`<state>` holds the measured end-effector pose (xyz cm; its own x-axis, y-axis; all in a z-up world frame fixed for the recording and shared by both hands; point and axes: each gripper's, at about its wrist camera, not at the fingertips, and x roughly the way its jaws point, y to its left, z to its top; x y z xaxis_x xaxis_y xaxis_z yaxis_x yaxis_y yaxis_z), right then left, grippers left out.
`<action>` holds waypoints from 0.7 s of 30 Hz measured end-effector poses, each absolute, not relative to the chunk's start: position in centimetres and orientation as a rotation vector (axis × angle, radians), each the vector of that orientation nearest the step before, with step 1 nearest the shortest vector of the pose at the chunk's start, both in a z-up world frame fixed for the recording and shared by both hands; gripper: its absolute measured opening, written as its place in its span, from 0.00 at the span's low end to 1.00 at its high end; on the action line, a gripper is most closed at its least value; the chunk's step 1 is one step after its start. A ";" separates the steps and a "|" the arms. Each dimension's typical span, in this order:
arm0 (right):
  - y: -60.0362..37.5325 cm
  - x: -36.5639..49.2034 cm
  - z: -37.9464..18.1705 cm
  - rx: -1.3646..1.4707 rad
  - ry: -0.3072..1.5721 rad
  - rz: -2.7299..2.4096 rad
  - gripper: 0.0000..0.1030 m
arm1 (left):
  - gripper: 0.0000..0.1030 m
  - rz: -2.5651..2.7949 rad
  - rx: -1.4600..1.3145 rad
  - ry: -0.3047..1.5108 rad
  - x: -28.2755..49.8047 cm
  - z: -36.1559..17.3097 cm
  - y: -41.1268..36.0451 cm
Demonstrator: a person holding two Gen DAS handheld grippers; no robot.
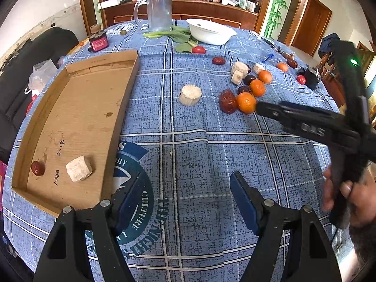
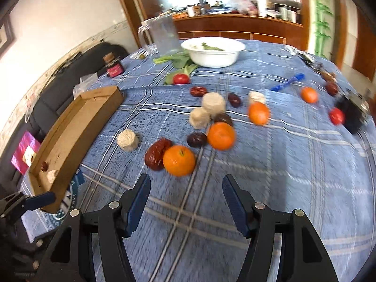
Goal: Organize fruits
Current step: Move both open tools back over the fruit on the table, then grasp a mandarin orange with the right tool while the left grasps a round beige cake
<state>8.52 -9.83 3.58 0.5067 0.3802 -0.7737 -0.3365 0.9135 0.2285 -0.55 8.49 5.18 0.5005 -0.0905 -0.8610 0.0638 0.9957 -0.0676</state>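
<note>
A shallow cardboard tray (image 1: 77, 108) lies on the left of the table, holding a red date (image 1: 37, 168) and a beige chunk (image 1: 78, 168). My left gripper (image 1: 188, 188) hangs open over bare tablecloth just right of the tray, nothing between its fingers. A loose pile lies mid-table: the nearest orange (image 2: 179, 159), a big red date (image 2: 156, 155) touching it, a second orange (image 2: 221, 135), dark dates and beige chunks (image 2: 128, 139). My right gripper (image 2: 185, 181) stands open just short of the nearest orange; in the left wrist view its tip (image 1: 258, 108) is beside that orange (image 1: 246, 102).
A white bowl (image 1: 211, 31), greens and a glass jug (image 1: 158, 11) stand at the back. Cherry tomatoes (image 2: 181, 78), a blue pen (image 2: 287, 82), a small dark jar (image 1: 98, 42) and a black box (image 2: 350, 115) lie around the table's edge. A hand (image 1: 347, 195) holds the right gripper.
</note>
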 end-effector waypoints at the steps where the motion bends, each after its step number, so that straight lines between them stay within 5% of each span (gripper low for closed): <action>1: -9.4 9.2 3.2 0.036 0.951 0.450 0.66 | 0.72 -0.093 -0.032 1.048 -0.5 5.1 8.6; 4: -8.7 10.4 2.2 0.010 0.964 0.494 0.62 | 0.72 -0.089 -0.045 1.054 -0.3 5.0 9.0; 11: -7.7 11.9 1.0 -0.054 0.967 0.604 0.37 | 0.72 -0.082 -0.073 1.078 1.2 4.4 9.3; 21: -10.8 10.4 1.5 0.003 0.967 0.558 0.36 | 0.72 -0.051 -0.116 1.046 5.8 4.5 8.6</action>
<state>10.39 -10.80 1.46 0.4394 0.4503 -0.7772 -0.4474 0.8600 0.2454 5.76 8.60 4.53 0.5006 -0.0972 -0.8602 -0.0135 0.9927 -0.1201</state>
